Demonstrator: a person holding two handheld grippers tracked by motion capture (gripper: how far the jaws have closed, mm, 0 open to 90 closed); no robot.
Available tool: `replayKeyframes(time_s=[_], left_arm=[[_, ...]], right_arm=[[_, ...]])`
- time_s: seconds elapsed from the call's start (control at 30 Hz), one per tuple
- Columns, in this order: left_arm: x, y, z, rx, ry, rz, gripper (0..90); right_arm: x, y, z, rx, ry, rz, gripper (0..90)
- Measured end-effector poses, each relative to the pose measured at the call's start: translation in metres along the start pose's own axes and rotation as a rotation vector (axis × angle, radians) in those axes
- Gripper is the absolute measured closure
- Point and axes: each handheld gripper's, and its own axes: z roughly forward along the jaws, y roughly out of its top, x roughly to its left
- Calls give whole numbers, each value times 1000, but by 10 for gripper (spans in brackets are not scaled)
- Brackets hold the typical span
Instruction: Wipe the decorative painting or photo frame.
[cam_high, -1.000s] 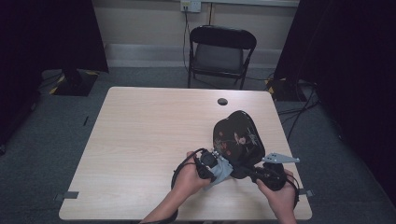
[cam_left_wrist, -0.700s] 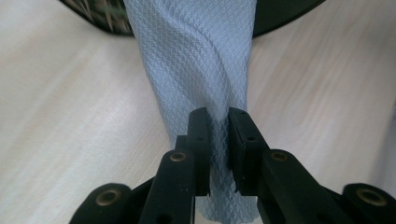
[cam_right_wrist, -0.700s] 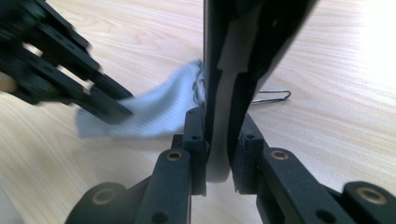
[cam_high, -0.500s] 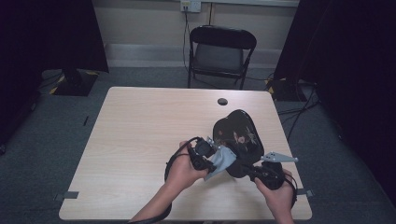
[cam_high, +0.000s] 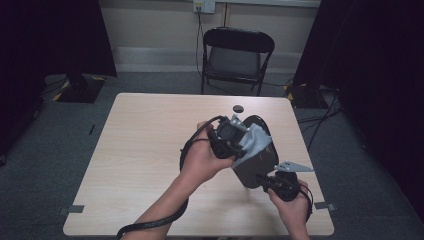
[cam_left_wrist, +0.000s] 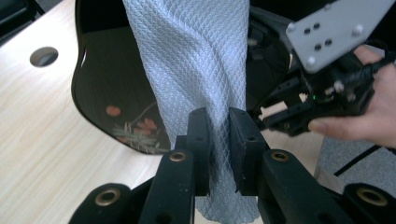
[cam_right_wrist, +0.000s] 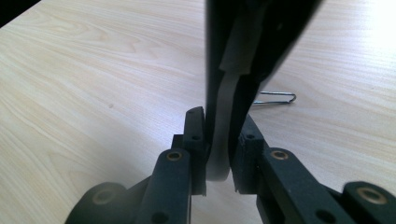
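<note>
A black lacquered tray (cam_high: 256, 169) with a painted flower pattern (cam_left_wrist: 135, 128) stands tilted above the table's right part. My right gripper (cam_high: 268, 181) is shut on its lower rim (cam_right_wrist: 225, 100), which passes between the jaws. A white quilted cloth (cam_high: 256, 140) drapes over the tray's upper part. My left gripper (cam_high: 236, 144) is shut on this cloth (cam_left_wrist: 196, 60), with the fabric pinched between its pads (cam_left_wrist: 200, 135). In the left gripper view the right gripper (cam_left_wrist: 285, 119) sits at the tray's edge, held by a hand.
A small dark round cap (cam_high: 238, 108) lies on the wooden table (cam_high: 145, 145) behind the tray. A wire clip (cam_right_wrist: 275, 99) lies on the tabletop past the tray's rim. A black folding chair (cam_high: 237, 55) stands beyond the far edge.
My left gripper has risen with the cloth, from the tray's lower left to its upper part. The right gripper and the tray have stayed in place.
</note>
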Motion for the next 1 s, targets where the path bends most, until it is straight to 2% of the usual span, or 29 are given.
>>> replayKeyframes(time_s=[0.2, 0.43, 0.6, 0.73, 1.0], left_arm=[[-2, -5, 23, 41, -31, -2, 797], [1, -23, 42, 94, -33, -10, 798], [3, -43, 61, 133, -35, -26, 797], [8, -63, 77, 169, -49, -59, 798], [15, -95, 105, 222, -52, -109, 797]], right_arm=[[0, -1, 0, -2, 1, 2, 792], [-1, -1, -2, -1, 6, -5, 791], [-2, -3, -3, 3, 13, -5, 791], [-2, -3, -4, 1, 13, -13, 791], [-3, -4, -5, 4, 21, -20, 791]])
